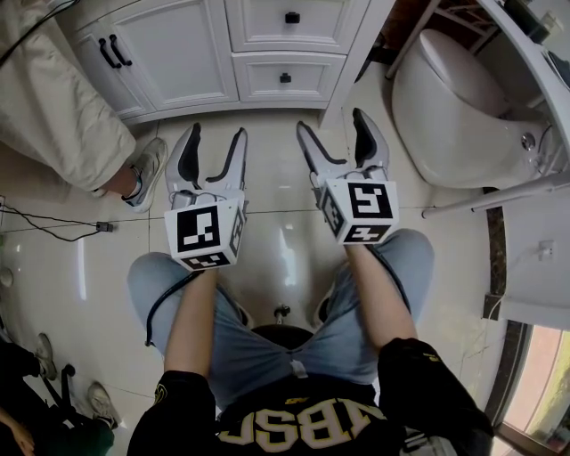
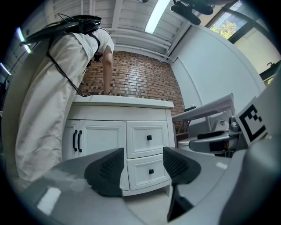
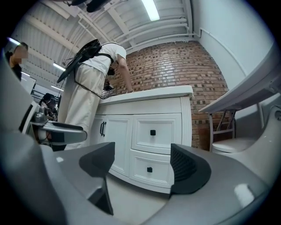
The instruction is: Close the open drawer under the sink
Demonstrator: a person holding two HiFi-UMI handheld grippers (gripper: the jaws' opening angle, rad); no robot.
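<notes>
The white vanity point(image 1: 178, 62) stands ahead on the far side of the tiled floor. At its right half are an upper drawer point(image 1: 292, 18) point(image 2: 148, 138) point(image 3: 152, 132) and a lower drawer point(image 1: 285, 77) point(image 2: 150, 171) point(image 3: 150, 169), each with a small black knob. Both fronts look about flush, and I cannot tell whether either stands out. My left gripper point(image 1: 216, 134) point(image 2: 142, 165) and right gripper point(image 1: 330, 120) point(image 3: 142, 165) hover side by side above the seated person's knees. Both are open, hold nothing and point at the drawers from well short of them.
A person in beige clothes point(image 1: 53, 98) stands at the vanity's left half, one shoe point(image 1: 147, 169) on the tiles. Cabinet doors with black handles point(image 1: 113, 52) are beside the drawers. A white toilet point(image 1: 454, 116) sits at the right, and a cable point(image 1: 53, 223) lies on the floor at the left.
</notes>
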